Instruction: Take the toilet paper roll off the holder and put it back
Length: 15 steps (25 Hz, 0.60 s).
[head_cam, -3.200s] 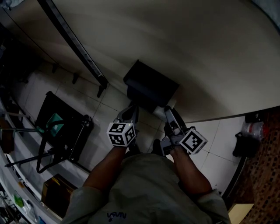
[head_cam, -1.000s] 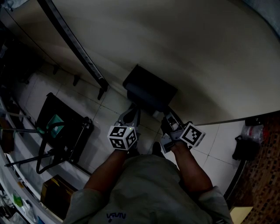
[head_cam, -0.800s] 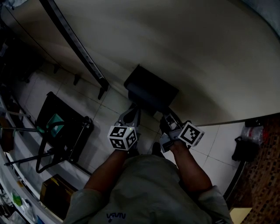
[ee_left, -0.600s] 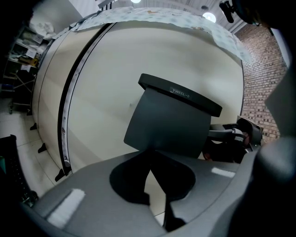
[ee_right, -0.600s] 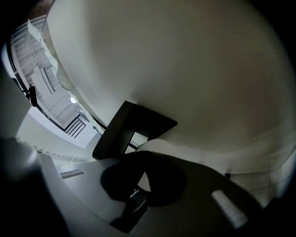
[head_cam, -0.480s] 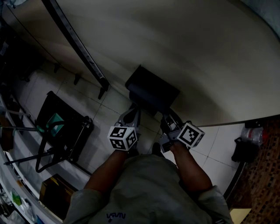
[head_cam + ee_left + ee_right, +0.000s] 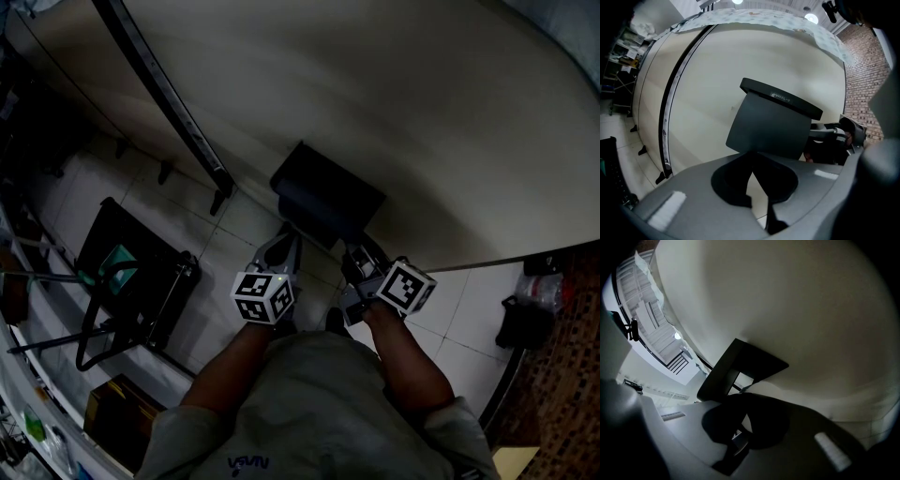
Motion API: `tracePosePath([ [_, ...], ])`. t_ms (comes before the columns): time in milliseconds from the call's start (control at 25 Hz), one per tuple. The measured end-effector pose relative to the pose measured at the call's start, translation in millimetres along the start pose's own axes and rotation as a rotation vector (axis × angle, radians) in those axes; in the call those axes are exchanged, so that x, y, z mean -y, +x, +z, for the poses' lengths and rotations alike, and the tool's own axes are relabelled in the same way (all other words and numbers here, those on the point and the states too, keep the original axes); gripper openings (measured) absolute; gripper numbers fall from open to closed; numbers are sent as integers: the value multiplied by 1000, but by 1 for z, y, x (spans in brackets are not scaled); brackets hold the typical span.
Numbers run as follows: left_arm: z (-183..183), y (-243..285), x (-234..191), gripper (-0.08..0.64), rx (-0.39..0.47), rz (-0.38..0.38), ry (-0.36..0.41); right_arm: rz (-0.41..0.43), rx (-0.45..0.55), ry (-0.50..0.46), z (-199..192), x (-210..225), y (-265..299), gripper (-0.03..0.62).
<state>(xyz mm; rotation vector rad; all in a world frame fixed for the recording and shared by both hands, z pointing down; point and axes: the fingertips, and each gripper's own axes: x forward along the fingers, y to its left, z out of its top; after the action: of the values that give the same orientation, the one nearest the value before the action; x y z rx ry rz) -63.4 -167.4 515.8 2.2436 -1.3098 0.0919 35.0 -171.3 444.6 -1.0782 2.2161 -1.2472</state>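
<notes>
Over floor tiles (image 7: 459, 300) by the cream wall (image 7: 375, 94), left gripper (image 7: 753, 161) and right gripper (image 7: 745, 417) fingers are shut.

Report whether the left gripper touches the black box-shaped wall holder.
Cannot tell: in the left gripper view, the left gripper tips blend into the lower edge of the black box-shaped holder; the head view is too dark.

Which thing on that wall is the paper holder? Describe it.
Start at the broad cream wall. The holder is the black box mounted on it, right of the long slanting rail. Unlike that thin bar, it is a squat block.
</notes>
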Motion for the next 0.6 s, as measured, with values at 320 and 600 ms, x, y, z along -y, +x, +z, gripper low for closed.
tracePosePath([
  [320, 3, -32, 3, 5, 21, -24, 8, -125, 37, -101, -6, 1, -33, 8],
  [600, 18, -78, 32, 5, 70, -77, 123, -286, 90, -435, -10, -34, -80, 8],
])
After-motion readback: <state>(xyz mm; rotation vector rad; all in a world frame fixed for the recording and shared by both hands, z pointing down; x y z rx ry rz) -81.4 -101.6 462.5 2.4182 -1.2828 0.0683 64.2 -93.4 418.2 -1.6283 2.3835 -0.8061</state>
